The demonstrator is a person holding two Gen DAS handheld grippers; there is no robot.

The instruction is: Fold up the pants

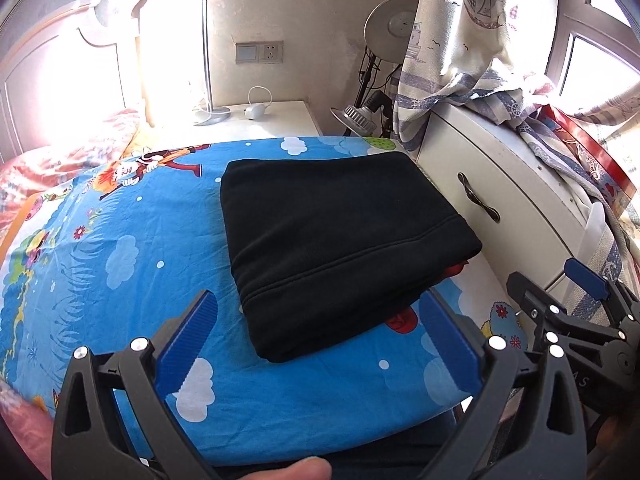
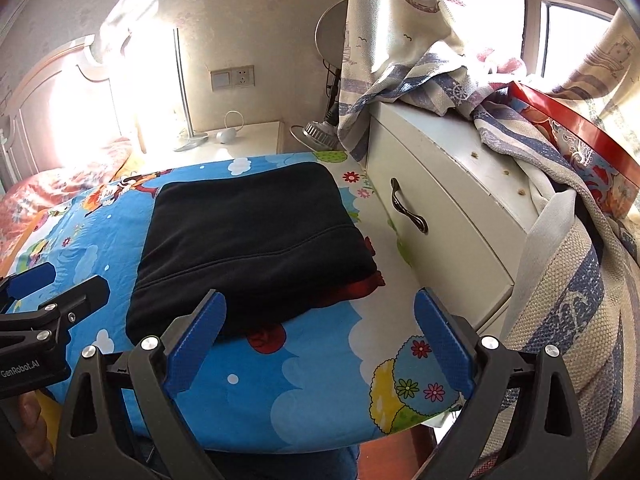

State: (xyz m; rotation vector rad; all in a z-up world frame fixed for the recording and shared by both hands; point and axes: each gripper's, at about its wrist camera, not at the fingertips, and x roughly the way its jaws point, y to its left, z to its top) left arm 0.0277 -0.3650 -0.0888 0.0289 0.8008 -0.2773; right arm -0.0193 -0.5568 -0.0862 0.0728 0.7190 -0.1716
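Note:
The black pants [image 1: 336,244] lie folded into a compact rectangle on the blue cartoon bedsheet [image 1: 120,248], with a bit of red fabric showing under the near right corner. They also show in the right wrist view [image 2: 248,240]. My left gripper [image 1: 320,344] is open and empty, just in front of the pants' near edge. My right gripper [image 2: 320,340] is open and empty, near the pants' near right corner. The right gripper also shows at the right of the left wrist view [image 1: 576,308], and the left gripper at the left of the right wrist view [image 2: 44,300].
A white cabinet with a drawer handle [image 1: 480,200] stands close along the right of the bed [image 2: 408,208], draped with curtain cloth [image 2: 400,60]. A bedside table [image 1: 256,120] with a lamp base is behind. A red box [image 2: 580,148] sits on the cabinet.

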